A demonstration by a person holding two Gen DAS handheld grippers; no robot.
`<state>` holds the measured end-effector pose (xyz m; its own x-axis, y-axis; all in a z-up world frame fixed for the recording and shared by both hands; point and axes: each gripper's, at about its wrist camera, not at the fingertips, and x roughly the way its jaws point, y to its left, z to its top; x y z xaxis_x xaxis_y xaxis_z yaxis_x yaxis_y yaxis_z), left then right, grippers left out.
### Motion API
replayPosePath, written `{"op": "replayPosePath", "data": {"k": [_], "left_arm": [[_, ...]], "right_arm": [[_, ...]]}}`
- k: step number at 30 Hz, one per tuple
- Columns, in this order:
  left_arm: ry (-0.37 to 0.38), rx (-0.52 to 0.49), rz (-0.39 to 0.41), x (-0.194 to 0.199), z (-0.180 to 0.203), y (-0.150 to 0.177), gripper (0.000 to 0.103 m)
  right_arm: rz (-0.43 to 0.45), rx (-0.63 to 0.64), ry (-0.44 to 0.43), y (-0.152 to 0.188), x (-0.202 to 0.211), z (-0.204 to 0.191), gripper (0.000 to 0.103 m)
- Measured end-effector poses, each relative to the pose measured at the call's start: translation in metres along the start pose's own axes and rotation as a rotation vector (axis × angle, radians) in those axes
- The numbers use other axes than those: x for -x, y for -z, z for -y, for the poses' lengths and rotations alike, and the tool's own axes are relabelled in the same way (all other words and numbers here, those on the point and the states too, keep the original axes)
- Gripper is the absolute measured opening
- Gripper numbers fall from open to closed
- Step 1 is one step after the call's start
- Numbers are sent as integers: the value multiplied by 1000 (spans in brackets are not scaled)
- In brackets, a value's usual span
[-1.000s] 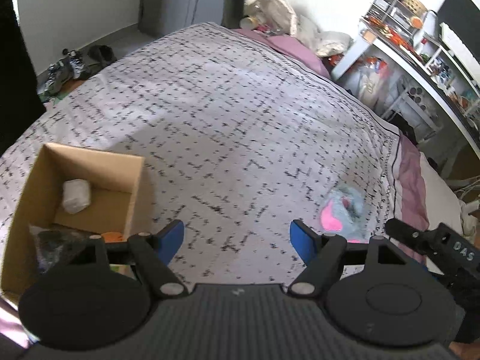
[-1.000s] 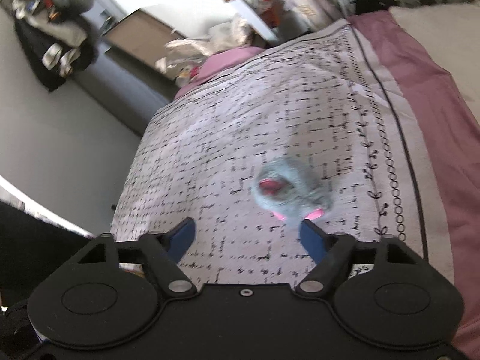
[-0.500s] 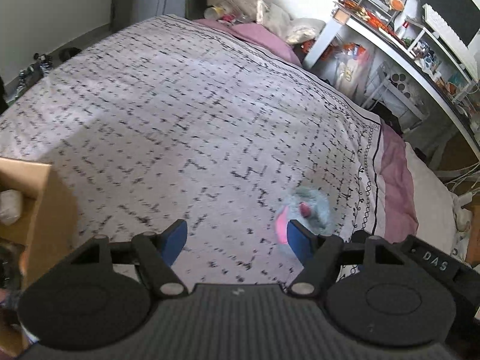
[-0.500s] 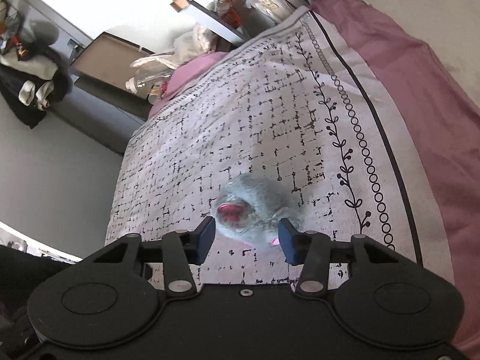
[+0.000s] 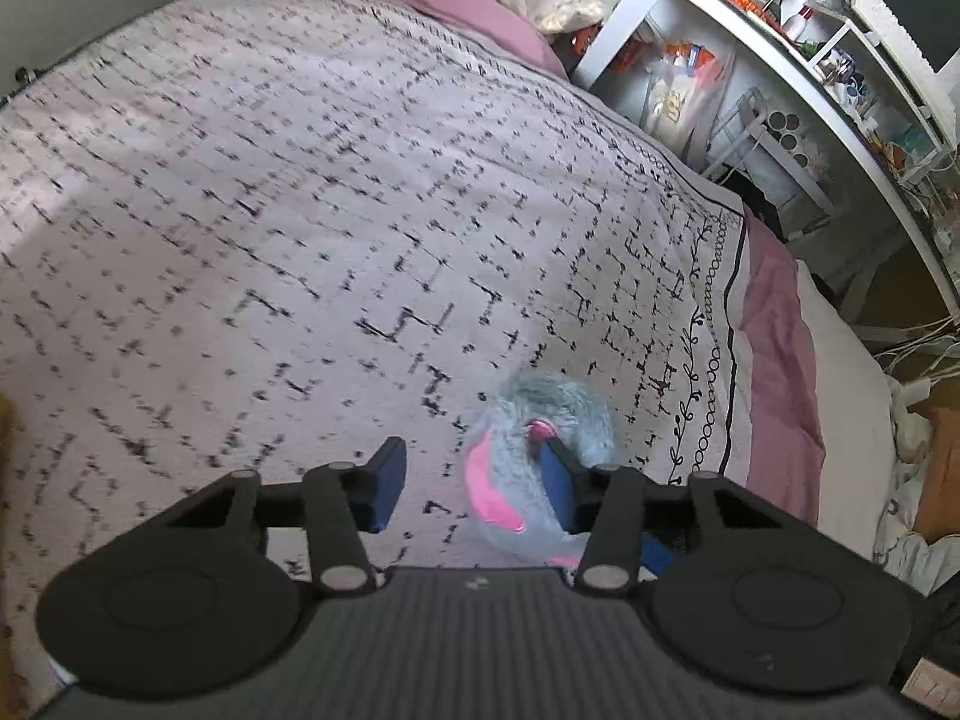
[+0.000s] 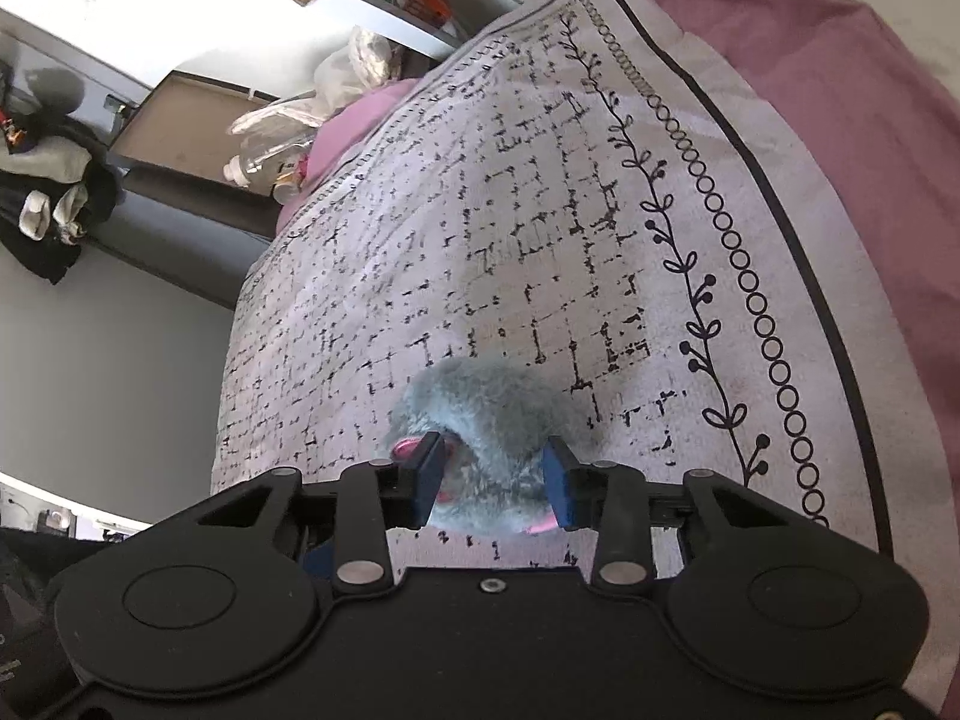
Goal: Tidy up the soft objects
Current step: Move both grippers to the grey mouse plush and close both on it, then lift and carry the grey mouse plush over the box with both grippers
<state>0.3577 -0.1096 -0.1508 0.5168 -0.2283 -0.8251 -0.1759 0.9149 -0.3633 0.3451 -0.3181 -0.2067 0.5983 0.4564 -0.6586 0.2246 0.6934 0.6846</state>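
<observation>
A grey fluffy plush toy with pink parts [image 6: 489, 420] lies on the patterned bedspread [image 6: 510, 210]. My right gripper [image 6: 495, 483] has its two blue pads on either side of the toy and is closed on it. In the left wrist view the same toy [image 5: 534, 462] lies low on the bedspread, with my left gripper [image 5: 474, 486] open just above it. The toy sits against the left gripper's right finger [image 5: 558, 480]; the left finger [image 5: 384, 483] is apart from it.
A pink sheet [image 5: 780, 360] and white mattress edge run along the right of the bed. A cluttered white desk and shelves [image 5: 810, 48] stand beyond it. Pillows and bottles [image 6: 288, 162] lie at the bed's head. A sliver of the cardboard box [image 5: 5, 438] shows at far left.
Both grippers moved in on the plush toy. The right jaws narrowed from wide open to closed on it. The left view swung right, and the cardboard box slid almost out of view.
</observation>
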Motion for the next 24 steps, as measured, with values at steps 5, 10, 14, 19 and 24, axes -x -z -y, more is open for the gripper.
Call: {"op": "replayPosePath", "data": {"k": [5, 10, 14, 19, 24], "left_arm": [[15, 37, -32, -24, 0, -1, 35], [58, 72, -56, -39, -2, 5, 17], [58, 90, -41, -37, -3, 9, 13], [58, 108, -29, -20, -8, 11, 12], [70, 116, -5, 7, -17, 14, 12]], "right_arm": [[-23, -13, 11, -2, -14, 8, 32], [-38, -2, 16, 0, -23, 12, 26], [-32, 48, 14, 3, -20, 6, 19], [-47, 70, -13, 8, -11, 0, 17], [-44, 102, -28, 17, 0, -17, 16]]}}
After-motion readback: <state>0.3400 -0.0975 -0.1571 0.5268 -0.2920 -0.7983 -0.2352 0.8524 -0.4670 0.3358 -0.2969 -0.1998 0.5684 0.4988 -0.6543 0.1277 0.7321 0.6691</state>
